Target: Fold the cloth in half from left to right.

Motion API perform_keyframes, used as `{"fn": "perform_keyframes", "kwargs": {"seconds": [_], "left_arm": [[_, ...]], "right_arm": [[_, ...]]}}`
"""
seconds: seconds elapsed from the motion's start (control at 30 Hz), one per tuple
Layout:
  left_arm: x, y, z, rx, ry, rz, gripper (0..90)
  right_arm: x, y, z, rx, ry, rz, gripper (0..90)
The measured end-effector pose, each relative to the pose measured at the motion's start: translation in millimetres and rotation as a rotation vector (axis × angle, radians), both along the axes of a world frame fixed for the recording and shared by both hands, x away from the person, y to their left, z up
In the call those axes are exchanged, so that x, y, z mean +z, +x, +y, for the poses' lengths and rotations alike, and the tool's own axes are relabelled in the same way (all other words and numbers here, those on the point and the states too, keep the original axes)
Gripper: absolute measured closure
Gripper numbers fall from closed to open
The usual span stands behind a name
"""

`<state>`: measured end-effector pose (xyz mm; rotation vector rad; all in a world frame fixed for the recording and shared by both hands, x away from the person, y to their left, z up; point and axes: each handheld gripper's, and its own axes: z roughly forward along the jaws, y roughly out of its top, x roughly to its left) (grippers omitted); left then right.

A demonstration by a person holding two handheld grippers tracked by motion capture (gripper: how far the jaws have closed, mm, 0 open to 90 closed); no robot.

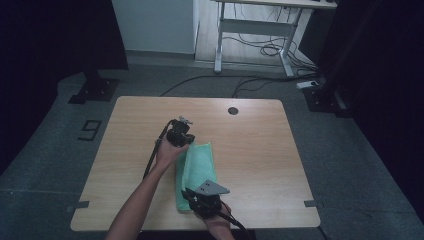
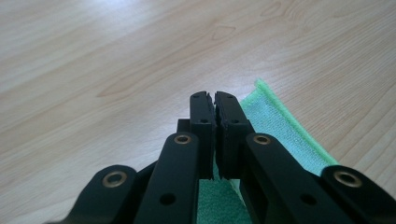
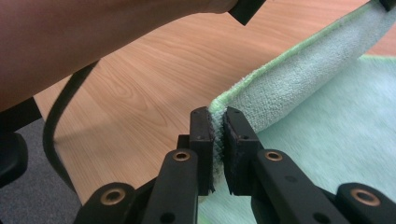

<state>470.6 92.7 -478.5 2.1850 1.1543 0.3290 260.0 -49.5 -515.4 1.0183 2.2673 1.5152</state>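
The near end of the green cloth (image 1: 198,172) is hidden in the high view by the right gripper (image 1: 192,196), and the far left corner is covered by the left gripper (image 1: 184,142) and hand. The cloth is seen lying on the wooden table (image 1: 250,150), left of centre and towards the near edge. In the right gripper view, the right gripper (image 3: 218,122) is pressed together on a raised edge of the cloth (image 3: 299,84), a detail not made out from above. In the left gripper view, the left gripper (image 2: 214,108) is pressed nearly together; cloth (image 2: 275,126) is seen under and beside it, but whether any is pinched cannot be told.
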Motion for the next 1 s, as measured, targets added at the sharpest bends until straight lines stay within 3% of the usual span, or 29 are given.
{"fn": "perform_keyframes", "kwargs": {"seconds": [0.3, 0.57, 0.87, 1.0], "left_arm": [[-15.1, 5.7, -23.2, -0.025, 0.003, 0.023, 86.4], [-26.7, 12.3, -34.2, -0.010, 0.004, 0.032, 85.8], [-28.4, 11.5, -43.6, -0.013, 0.001, 0.023, 84.0], [-29.8, 11.7, -45.1, -0.010, 0.002, 0.019, 82.7]], "right_arm": [[-11.7, 0.7, -18.5, -0.032, -0.010, 0.030, 81.9], [-20.3, 3.6, -31.9, -0.067, -0.024, 0.059, 79.9], [-23.6, 1.6, -41.0, -0.089, -0.049, 0.071, 77.0], [-26.7, 1.5, -48.2, -0.124, -0.077, 0.085, 73.6]]}}
